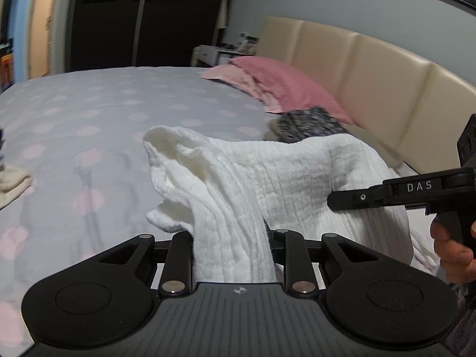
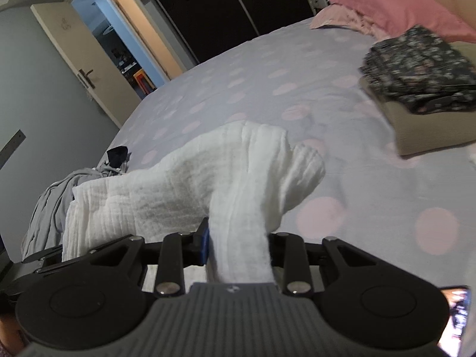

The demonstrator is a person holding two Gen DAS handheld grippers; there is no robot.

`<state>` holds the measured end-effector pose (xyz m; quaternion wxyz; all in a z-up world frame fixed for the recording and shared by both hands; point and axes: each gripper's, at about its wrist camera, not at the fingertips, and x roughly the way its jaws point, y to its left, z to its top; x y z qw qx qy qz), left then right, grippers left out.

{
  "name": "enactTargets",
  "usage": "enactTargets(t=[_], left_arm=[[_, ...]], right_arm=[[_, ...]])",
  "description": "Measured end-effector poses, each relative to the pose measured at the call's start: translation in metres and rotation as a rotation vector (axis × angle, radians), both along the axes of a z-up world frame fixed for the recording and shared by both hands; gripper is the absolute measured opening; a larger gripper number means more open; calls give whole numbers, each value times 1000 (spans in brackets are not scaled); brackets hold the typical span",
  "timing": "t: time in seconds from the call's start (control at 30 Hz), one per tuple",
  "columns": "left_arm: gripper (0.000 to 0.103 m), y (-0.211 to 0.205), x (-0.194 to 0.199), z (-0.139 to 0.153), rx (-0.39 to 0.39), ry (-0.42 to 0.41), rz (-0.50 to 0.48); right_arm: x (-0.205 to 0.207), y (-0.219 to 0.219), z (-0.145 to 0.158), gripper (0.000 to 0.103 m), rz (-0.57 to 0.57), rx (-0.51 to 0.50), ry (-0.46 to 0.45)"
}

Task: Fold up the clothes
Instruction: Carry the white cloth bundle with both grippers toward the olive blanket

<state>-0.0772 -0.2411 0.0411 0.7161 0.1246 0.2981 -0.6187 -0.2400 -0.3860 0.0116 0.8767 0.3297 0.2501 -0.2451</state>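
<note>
A white crinkled cloth (image 1: 238,172) hangs lifted above the bed, stretched between both grippers. My left gripper (image 1: 232,238) is shut on one bunched end of it, which hides the fingertips. My right gripper (image 2: 238,238) is shut on the other bunched end (image 2: 238,196). The right gripper also shows in the left wrist view (image 1: 336,200) at the right, black and held by a hand, against the cloth. The left gripper's body shows at the lower left of the right wrist view (image 2: 44,260).
The bed (image 1: 104,125) has a grey cover with pink dots. Pink pillows (image 1: 282,86) lie by the beige headboard (image 1: 372,71). A dark patterned folded garment (image 2: 416,71) sits on a beige folded one (image 2: 425,131). A pile of grey clothes (image 2: 56,199) lies at the bed's edge.
</note>
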Motion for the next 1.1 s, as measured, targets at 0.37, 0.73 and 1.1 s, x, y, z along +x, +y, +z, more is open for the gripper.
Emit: enactTargets(t=[0.37, 0.73, 1.1], left_arm=[[21, -66, -93, 19, -40, 16, -213], [21, -161, -191, 22, -70, 85, -428], [21, -235, -261, -32, -57, 250, -471]], right_arm=[[-126, -37, 29, 32, -135, -4, 7], [-247, -102, 85, 32, -246, -110, 121], [-326, -181, 94, 33, -253, -123, 325]])
